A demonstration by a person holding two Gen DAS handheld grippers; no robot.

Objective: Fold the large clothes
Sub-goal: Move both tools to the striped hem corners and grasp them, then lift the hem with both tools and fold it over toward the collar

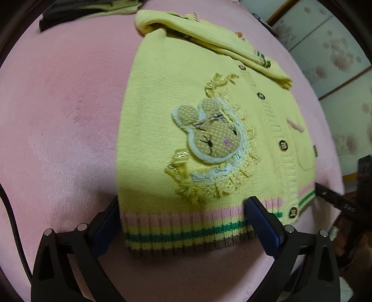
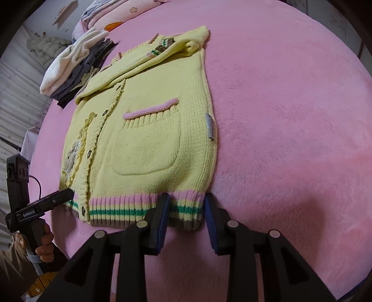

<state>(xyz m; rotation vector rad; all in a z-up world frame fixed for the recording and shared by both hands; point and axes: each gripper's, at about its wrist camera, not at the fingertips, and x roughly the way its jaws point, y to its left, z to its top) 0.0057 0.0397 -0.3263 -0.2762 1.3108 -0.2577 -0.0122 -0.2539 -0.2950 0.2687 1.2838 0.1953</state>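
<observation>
A yellow knitted cardigan [image 1: 181,97] lies flat, front up, on the pink blanket [image 1: 58,120], with a bunny patch [image 1: 209,137] on its chest. Its sleeves [image 2: 139,62] are folded across the top. My left gripper [image 1: 183,216] stands wide open over the striped hem [image 1: 186,227]: one finger is off the garment's left edge, the other rests on the hem. My right gripper [image 2: 186,209] is open more narrowly and straddles the hem's right corner [image 2: 186,216], which lies flat between the pads. The pocket [image 2: 148,144] sits just above that corner.
A stack of folded clothes [image 2: 74,67] lies at the blanket's far left, with bedding [image 2: 111,14] behind it. A hand [image 2: 44,241] holds the left gripper's handle at the lower left. Bare pink blanket [image 2: 290,116] spreads to the right of the cardigan.
</observation>
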